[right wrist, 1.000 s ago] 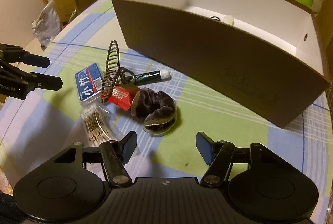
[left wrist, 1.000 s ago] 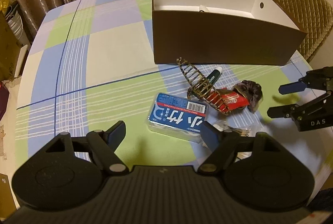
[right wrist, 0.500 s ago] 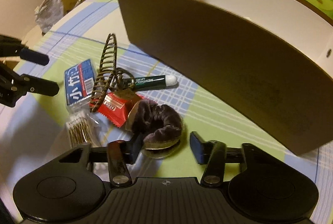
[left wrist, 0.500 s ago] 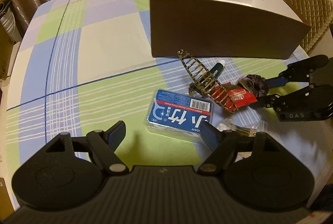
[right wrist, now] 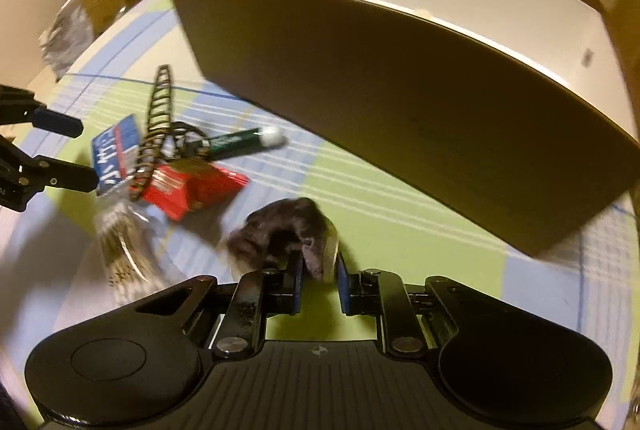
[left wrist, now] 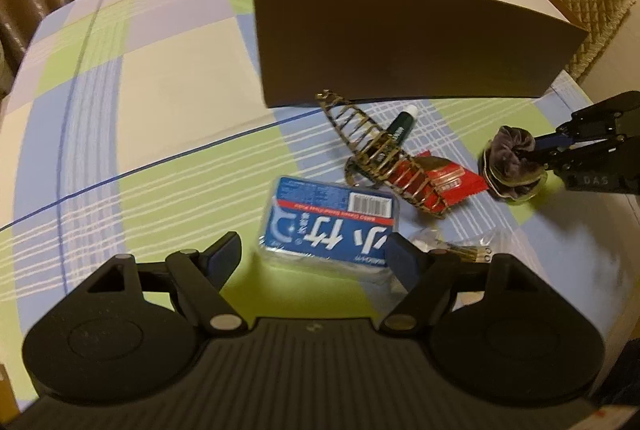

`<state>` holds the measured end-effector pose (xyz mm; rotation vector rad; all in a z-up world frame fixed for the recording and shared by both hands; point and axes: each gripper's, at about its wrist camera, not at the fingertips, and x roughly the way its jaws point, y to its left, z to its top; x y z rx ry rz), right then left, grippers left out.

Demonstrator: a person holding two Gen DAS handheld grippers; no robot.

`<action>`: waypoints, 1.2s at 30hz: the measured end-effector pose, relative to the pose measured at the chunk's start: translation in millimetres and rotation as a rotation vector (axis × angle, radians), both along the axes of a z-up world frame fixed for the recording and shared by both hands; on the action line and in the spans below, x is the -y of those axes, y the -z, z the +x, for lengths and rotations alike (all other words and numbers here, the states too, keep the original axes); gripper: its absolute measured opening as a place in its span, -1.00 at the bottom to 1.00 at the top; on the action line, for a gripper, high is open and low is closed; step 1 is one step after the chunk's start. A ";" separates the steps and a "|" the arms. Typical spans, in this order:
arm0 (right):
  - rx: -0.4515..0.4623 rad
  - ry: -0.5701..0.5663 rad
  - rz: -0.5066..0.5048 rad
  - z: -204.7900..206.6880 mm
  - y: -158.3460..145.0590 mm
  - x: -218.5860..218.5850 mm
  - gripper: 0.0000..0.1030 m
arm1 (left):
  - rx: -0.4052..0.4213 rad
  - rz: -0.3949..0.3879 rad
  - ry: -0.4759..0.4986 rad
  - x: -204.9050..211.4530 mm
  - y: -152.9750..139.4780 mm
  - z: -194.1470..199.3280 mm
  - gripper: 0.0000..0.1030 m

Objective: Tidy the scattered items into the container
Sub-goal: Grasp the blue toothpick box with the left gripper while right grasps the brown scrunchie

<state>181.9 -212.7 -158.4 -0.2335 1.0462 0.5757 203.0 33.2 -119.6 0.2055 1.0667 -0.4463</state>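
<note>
1. Since the earlier frame, our right gripper [right wrist: 319, 284] had come down onto the dark velvet scrunchie [right wrist: 286, 230]; its jaws were closing with the scrunchie's near edge pinched between the blue pads.
2. Left wrist view: our left gripper [left wrist: 316, 255] hung with its jaws wide apart and nothing held, straddling the near end of the blue tissue pack [left wrist: 331, 220], which bore large white characters and a barcode. The brown container [left wrist: 400, 42], white inside, stood beyond on the checked tablecloth [left wrist: 152, 78]; we could not see its contents from here.
3. Same view: the long hair claw [left wrist: 380, 160] ran diagonally, from near the container toward the lower right, across the red packet [left wrist: 456, 178]. The green tube [left wrist: 402, 124] pointed its white cap at the container. The right gripper [left wrist: 540, 156], marked "DAS", met the scrunchie [left wrist: 510, 162] at far right.
4. Right wrist view: the container [right wrist: 400, 102] filled the background, something pale barely showing inside. The green tube [right wrist: 240, 142] lay with its cap to the right; its print was blurred. The left gripper [right wrist: 78, 150] showed at the left edge.
</note>
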 end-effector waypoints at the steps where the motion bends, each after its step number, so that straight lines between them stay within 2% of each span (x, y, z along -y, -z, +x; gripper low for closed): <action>1: -0.003 0.015 0.001 0.2 -1.0 3.9 -0.72 | -0.005 0.002 0.010 1.6 1.7 1.7 0.48; 4: -0.021 0.055 0.011 2.0 -3.2 15.0 -0.69 | -0.012 0.005 0.038 6.8 7.2 7.4 0.58; 5: -0.023 0.068 0.011 2.3 -3.9 18.0 -0.59 | -0.015 0.007 0.047 8.4 9.0 9.4 0.62; 6: -0.023 0.075 0.011 2.1 -4.6 20.3 -0.32 | -0.016 0.014 0.060 10.7 11.3 11.7 0.63; 8: -0.013 0.081 0.014 0.2 -6.6 23.5 0.04 | -0.018 0.030 0.083 15.2 15.7 13.6 0.64; 9: -0.009 0.083 0.017 -0.8 -7.8 24.7 0.09 | -0.015 0.035 0.093 16.6 17.5 14.0 0.64; 13: -0.010 0.080 0.037 -4.7 -11.9 27.8 0.12 | -0.010 0.037 0.121 19.4 25.4 17.3 0.62; 19: -0.008 0.013 0.053 -11.2 -15.7 11.5 0.26 | 0.033 0.028 0.152 15.1 27.1 11.0 0.61; 23: -0.017 -0.036 0.061 -11.9 -17.7 -2.8 0.40 | 0.030 0.036 0.105 1.5 25.5 3.8 0.61; 26: -0.016 -0.057 0.061 -15.2 -19.2 -13.0 0.43 | 0.023 0.046 0.058 -11.7 24.3 -1.4 0.61; 31: -0.024 -0.013 0.056 -22.5 -26.4 -23.0 0.43 | 0.015 0.049 0.000 -23.4 22.9 -8.0 0.61; 36: -0.028 0.048 -0.001 -21.1 -11.1 -31.7 0.41 | 0.017 0.045 -0.030 -20.6 22.4 -6.2 0.61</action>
